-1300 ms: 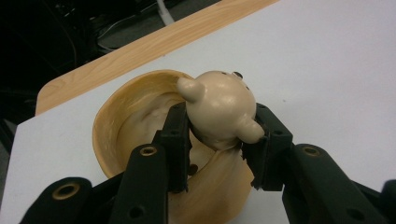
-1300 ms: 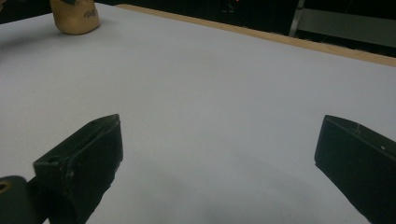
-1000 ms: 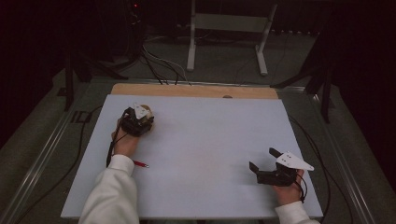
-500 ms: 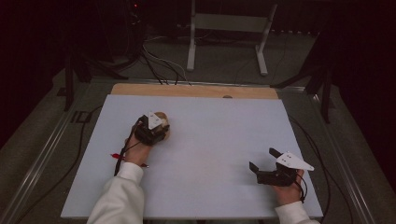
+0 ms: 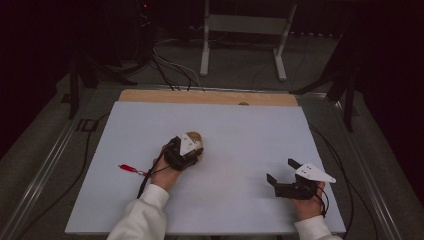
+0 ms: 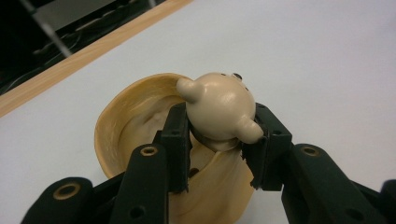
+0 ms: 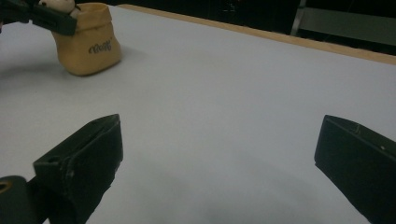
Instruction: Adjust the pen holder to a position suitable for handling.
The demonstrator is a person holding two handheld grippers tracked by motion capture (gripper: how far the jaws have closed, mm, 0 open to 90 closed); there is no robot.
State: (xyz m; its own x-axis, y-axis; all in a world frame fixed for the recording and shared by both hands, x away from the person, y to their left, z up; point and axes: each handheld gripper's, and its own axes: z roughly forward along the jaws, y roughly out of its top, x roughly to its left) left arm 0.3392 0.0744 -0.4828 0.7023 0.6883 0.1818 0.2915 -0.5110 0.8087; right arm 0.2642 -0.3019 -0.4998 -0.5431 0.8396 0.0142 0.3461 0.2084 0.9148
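The left gripper [image 6: 219,144] has its 2 black fingers [image 6: 175,140] closed on a small beige bear figure [image 6: 219,107], pinching it just below the round head, 1 pad on each side. The head, with 2 little ears and dark dots for a face, stands up above the fingertips. The bear sits in the mouth of a soft tan pouch [image 6: 121,130], whose rolled rim opens wide behind and to the left of the head, while the pouch body bulges down between the fingers.

From the high view, the left gripper [image 5: 184,151] and the pouch [image 5: 196,145] are left of the middle of the pale worktop [image 5: 250,130], the person's left hand [image 5: 165,172] and white sleeve [image 5: 142,215] reaching in from the bottom edge. A small red object [image 5: 129,168] lies on the worktop just left of that hand, beside the trailing cable.

The right gripper view shows the pouch [image 7: 88,44] resting on the worktop, printed lettering on its side and the bear's head [image 7: 56,4] at its top.

The right gripper [image 5: 284,174] lies low near the front right of the worktop, well apart from the pouch. Its 2 fingers [image 7: 86,158] stand wide apart with nothing but bare worktop between them
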